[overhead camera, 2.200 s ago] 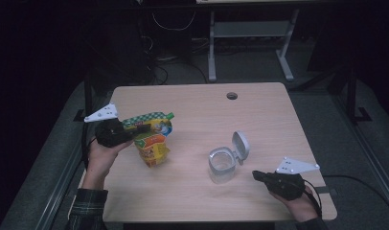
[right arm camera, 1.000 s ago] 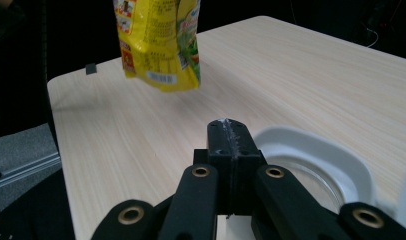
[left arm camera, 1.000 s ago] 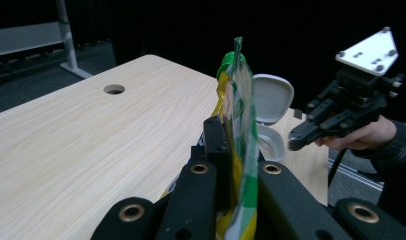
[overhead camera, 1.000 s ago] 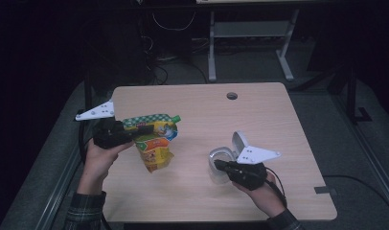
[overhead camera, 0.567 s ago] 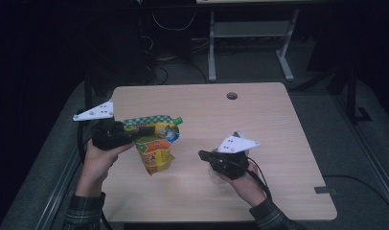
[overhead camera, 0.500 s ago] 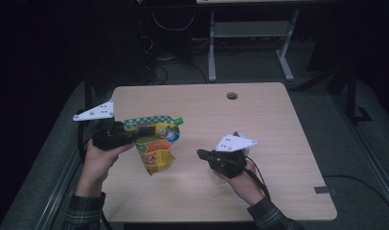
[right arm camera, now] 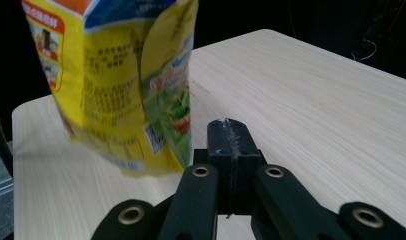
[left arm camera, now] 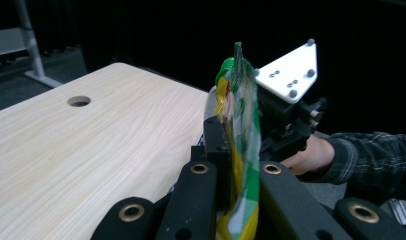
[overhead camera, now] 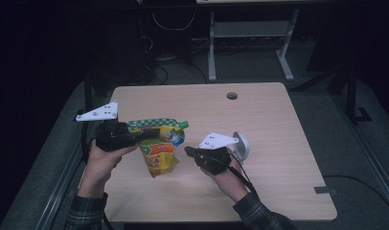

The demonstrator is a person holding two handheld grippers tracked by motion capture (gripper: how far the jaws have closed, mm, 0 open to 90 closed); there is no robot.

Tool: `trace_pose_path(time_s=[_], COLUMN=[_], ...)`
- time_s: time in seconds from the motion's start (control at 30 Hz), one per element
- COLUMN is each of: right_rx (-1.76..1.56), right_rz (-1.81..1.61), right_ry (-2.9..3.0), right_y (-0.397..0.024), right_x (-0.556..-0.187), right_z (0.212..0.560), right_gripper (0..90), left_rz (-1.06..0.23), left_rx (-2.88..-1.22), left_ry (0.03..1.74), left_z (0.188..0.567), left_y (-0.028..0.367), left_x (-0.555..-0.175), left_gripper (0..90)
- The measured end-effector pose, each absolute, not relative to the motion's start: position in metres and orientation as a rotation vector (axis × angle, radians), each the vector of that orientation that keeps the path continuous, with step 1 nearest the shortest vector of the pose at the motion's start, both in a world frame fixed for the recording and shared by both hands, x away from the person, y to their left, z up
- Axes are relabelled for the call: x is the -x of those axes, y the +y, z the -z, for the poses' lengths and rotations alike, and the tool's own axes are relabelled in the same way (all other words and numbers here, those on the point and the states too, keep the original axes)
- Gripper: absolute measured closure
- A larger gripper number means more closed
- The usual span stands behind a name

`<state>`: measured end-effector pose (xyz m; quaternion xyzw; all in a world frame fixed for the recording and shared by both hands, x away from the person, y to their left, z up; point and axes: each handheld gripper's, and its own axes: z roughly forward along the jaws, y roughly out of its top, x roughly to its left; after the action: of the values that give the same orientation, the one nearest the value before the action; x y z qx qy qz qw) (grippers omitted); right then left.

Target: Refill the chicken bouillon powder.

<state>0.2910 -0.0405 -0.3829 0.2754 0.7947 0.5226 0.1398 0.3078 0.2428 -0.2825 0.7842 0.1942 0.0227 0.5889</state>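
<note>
One yellow spouted pouch hangs above the left half of the worktop, clear of its surface. It is printed with green and orange panels, and a checked green band runs along its top edge to a green cap at the right end of that edge. The left hand-held gripper has its two jaws clamped on the upper left part of the pouch; in the left gripper view the pouch stands edge-on between the black jaws, pinched flat, with the green cap at its top.

The right hand-held gripper lies just to the right of the pouch, near its lower half, and points toward it. Its jaws are pressed together with nothing between them, as the right gripper view shows: the two black pads meet in front of the camera and the pouch hangs just beyond and to the left of them, apart from the tips. Whether the tips brush the pouch cannot be told from the high view.

Each of the two hand-held grippers carries one white three-cornered plate on top. Two hands hold them, one each, with plaid sleeves at the bottom edge of the high view.

One small round white container sits on the worktop just behind the right hand, partly hidden by it. One round cable hole shows near the worktop's far edge.
</note>
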Motion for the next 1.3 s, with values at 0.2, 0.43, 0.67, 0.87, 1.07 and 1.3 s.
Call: trace_pose_path(time_s=[0.2,0.43,0.67,0.87,1.07,1.3], right_rx=[-0.792,-0.791,-0.808,-0.776,-0.75,-0.738], right_rz=[-1.511,-1.517,-1.524,-1.554,-1.599,-1.625], right_ry=[2.283,2.235,2.216,2.215,2.204,2.208], right_y=[-0.025,-0.015,-0.01,-0.006,-0.005,-0.006], right_x=[-0.291,-0.29,-0.288,-0.283,-0.281,-0.279], right_z=[0.386,0.39,0.397,0.405,0.411,0.415], right_gripper=[89.8,89.8,89.9,89.8,89.8,89.9], left_rz=[-0.029,-0.009,-0.013,-0.007,-0.006,0.002], left_rx=[-1.842,-1.841,-1.849,-1.875,-1.906,-1.948], left_ry=[0.437,0.424,0.427,0.427,0.425,0.414], left_z=[0.281,0.281,0.279,0.278,0.274,0.272], left_y=[0.235,0.228,0.223,0.214,0.204,0.189], left_x=[-0.308,-0.308,-0.308,-0.31,-0.314,-0.319], left_gripper=[90.0,90.0,90.0,90.0,90.0,90.0])
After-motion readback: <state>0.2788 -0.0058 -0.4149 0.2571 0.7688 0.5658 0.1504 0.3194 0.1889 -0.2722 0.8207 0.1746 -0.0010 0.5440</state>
